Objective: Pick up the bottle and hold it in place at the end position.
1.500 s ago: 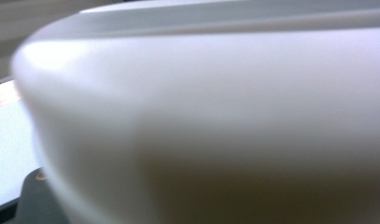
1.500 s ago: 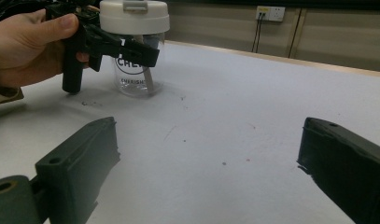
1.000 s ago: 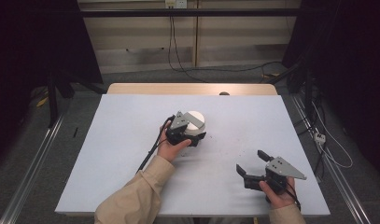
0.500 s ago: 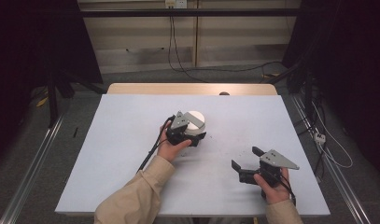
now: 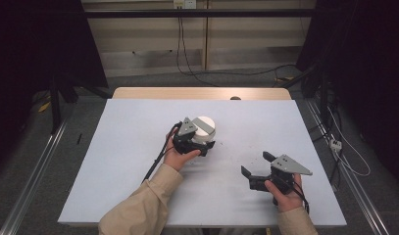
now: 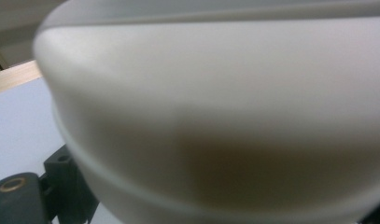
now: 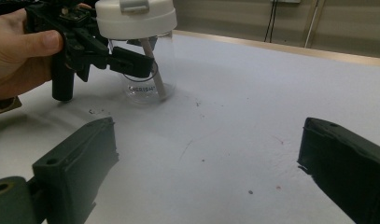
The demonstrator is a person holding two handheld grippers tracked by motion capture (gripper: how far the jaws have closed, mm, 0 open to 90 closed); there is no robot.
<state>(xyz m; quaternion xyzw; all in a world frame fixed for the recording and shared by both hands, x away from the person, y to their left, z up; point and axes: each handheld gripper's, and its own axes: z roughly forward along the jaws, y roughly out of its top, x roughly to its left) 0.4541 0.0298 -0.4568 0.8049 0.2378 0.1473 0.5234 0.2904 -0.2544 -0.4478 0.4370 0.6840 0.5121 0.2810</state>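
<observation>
Right gripper view, upper left: the left gripper, jaws just opening around the clear white-lidded plastic cup, is risking tipping it; the right gripper is hanging wide, empty.

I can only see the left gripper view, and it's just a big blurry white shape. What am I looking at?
Observer: That's the white lid of a clear cup, seen from very close. The cup stands upright on the table.
Operator: Is there anything inside the cup?
Observer: Yes, a pale straw leans inside it, its foot on the bottom.
Operator: So is that gripper holding the cup?
Observer: The left gripper has just been opening its jaws, with the cup between them, below the lid. I cannot tell whether the pads press on it.
</observation>
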